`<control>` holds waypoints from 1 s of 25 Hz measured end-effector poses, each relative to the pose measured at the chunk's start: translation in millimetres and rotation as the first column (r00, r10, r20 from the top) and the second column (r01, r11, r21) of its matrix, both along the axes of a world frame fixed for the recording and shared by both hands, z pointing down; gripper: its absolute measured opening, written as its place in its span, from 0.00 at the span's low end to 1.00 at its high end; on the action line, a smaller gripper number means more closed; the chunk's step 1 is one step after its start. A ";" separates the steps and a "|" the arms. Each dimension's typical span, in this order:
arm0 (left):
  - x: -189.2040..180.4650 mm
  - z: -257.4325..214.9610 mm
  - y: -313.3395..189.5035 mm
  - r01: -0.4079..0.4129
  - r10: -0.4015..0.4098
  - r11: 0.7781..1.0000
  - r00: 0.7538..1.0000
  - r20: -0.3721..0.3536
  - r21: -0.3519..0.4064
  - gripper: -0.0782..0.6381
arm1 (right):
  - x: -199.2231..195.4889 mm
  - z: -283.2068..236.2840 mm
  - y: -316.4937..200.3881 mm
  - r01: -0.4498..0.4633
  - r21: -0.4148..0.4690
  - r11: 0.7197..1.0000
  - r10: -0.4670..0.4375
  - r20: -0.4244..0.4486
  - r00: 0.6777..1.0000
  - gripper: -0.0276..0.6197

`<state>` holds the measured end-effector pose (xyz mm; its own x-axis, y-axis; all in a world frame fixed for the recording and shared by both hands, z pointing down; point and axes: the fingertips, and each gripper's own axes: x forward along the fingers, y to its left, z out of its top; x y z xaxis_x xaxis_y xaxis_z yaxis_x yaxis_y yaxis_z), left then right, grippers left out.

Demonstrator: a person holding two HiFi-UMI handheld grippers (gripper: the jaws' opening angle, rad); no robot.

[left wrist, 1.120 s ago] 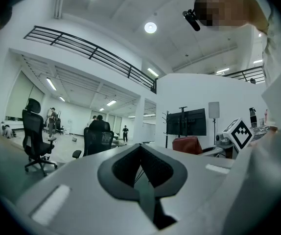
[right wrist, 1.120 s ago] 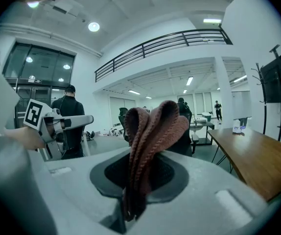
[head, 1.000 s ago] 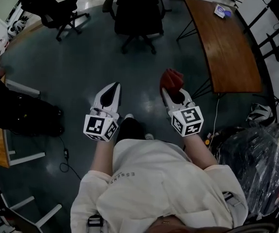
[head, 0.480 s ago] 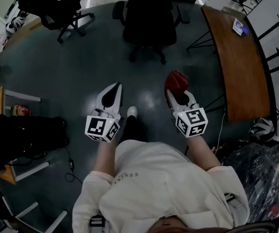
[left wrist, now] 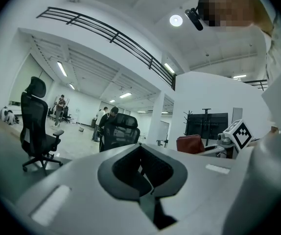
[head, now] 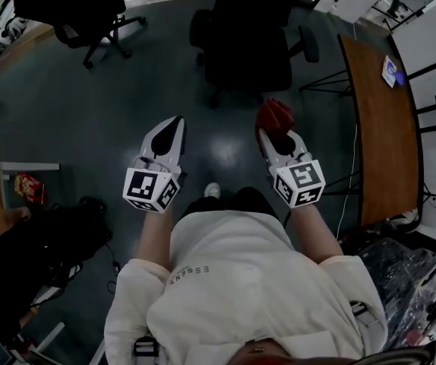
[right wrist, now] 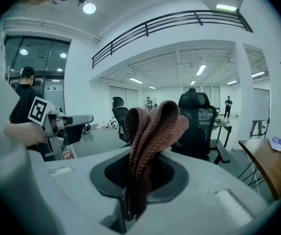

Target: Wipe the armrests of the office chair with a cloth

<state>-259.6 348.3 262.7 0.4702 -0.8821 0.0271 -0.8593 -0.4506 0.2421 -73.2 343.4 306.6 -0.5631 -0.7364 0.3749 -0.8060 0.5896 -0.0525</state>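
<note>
Cloth (right wrist: pixel 152 131) bottom edge is hidden inside the right gripper (head: pixel 274 138)

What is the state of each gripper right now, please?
Left gripper: closed, holding nothing.
Right gripper: closed on the red cloth.
</note>
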 end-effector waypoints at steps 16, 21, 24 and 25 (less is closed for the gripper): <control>-64.6 51.3 -235.2 0.079 -0.076 0.992 0.996 0.036 -0.101 0.13 | -83.5 50.8 -270.1 0.169 -0.052 0.984 -0.172 -0.056 0.984 0.12; -74.4 61.3 -303.2 0.102 -0.099 0.989 0.994 0.039 -0.103 0.13 | -102.3 66.1 -348.5 0.220 -0.056 0.974 -0.225 -0.116 0.967 0.12; -73.9 72.3 -328.5 0.101 -0.097 0.987 0.994 0.044 -0.124 0.13 | -112.1 76.5 -381.7 0.225 -0.070 0.972 -0.232 -0.124 0.965 0.12; -75.7 77.2 -336.0 0.101 -0.096 0.986 0.994 0.045 -0.132 0.13 | -117.1 81.3 -390.0 0.228 -0.078 0.970 -0.237 -0.126 0.963 0.12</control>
